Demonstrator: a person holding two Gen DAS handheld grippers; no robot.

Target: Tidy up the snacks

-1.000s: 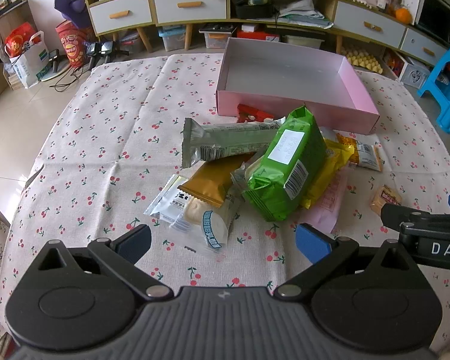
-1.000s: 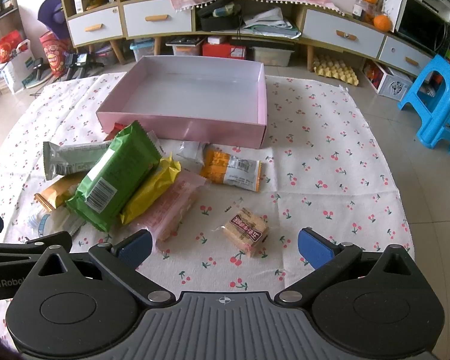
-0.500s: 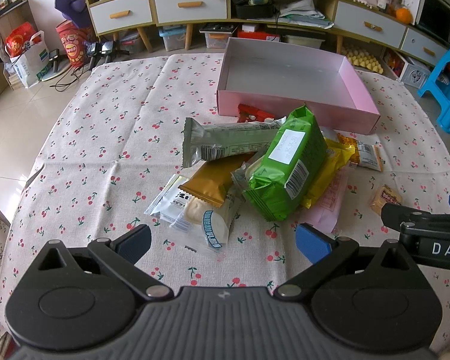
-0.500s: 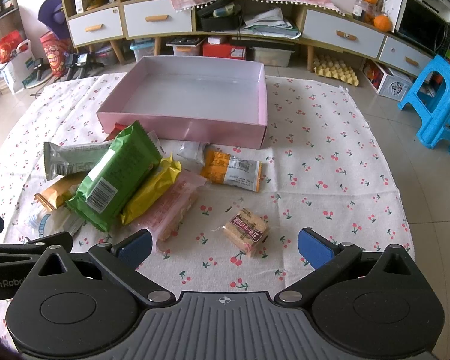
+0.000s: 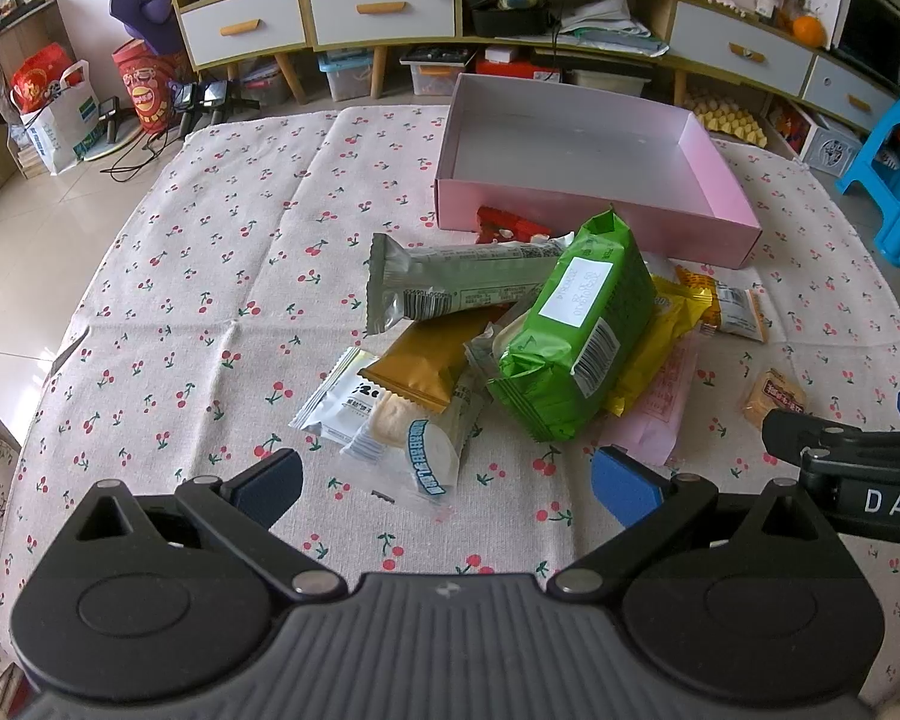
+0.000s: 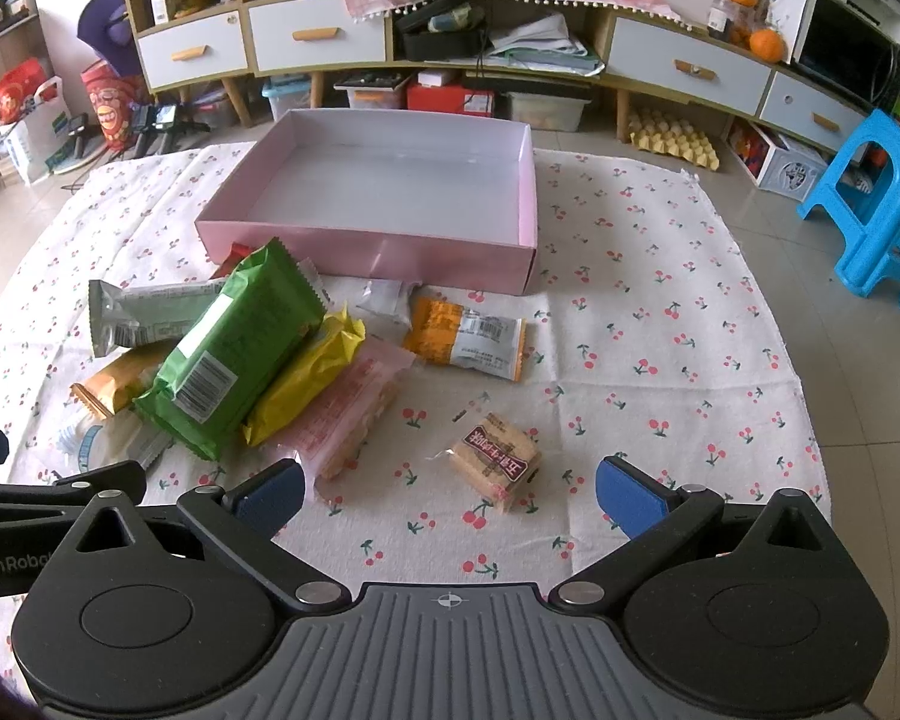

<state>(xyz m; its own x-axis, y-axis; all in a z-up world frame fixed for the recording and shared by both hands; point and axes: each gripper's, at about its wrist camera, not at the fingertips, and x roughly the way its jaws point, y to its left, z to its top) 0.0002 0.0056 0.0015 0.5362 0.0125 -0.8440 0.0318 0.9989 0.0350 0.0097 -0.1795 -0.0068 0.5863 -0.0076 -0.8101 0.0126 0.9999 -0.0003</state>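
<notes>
Snacks unmoved since earlier; both tongs remain open.

A cherry-print cloth covers the table. Beyond it, at twelve o'clock, a long low cabinet with white drawers runs along the wall, cluttered with papers and boxes. At two o'clock a blue plastic stool stands on the tiled floor, with oranges and a microwave above. At ten o'clock sit a red bucket and a shopping bag.
</notes>
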